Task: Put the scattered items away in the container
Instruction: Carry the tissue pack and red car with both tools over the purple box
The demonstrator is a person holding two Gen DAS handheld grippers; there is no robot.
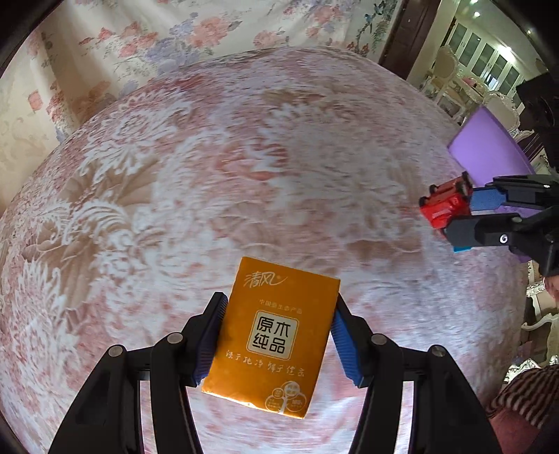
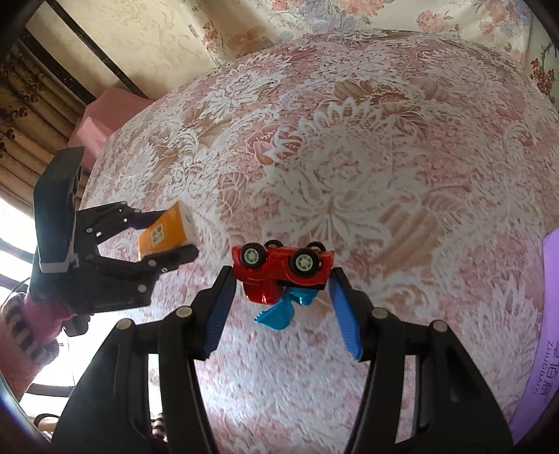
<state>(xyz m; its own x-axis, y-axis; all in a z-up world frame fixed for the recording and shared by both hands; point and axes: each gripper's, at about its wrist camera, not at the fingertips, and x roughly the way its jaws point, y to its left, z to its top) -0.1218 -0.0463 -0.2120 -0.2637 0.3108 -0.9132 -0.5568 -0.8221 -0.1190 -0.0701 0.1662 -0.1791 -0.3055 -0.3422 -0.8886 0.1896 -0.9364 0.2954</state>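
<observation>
- My left hand-held gripper (image 1: 277,335) is clamped on an orange tissue pack (image 1: 270,335), its blue pads (image 1: 340,335) pressed to the pack's two long edges; the pack hangs above the table (image 1: 209,174), clear of the cloth.
- My right hand-held gripper (image 2: 281,279) grips a red toy digger (image 2: 281,265) end to end, wheels facing the camera, its blue scoop (image 2: 277,316) dangling between the fingers (the truck lies on its side in the grip). It too is off the table.
- From the left wrist I see the right hand-held gripper and toy at the right edge, near a purple container (image 1: 489,146) that sits at the table's far right rim. From the right wrist only a purple sliver shows at the right border.
- Table surface: pink and white lace-pattern cloth (image 2: 349,157), nothing lying on it in the stretch between either load and the purple container.
- Around: floral drapery (image 1: 209,24) behind the table, a pink block (image 2: 101,115) off the far left corner in the right wrist view, pale ornate chairs (image 1: 450,77) beyond the container, a striped sleeve (image 2: 28,324) behind the left gripper.
- Writing on the pack: 清风 at top, a framed panel reading 原木纯品, a small line above it and a cursive line below that I cannot make out. Its narrow side carries a square code (seen from the right wrist).
- Purple container wall bears printed letters, upside down and cut off at the edge; I read "ZHUBOJIA" only uncertainly.
</observation>
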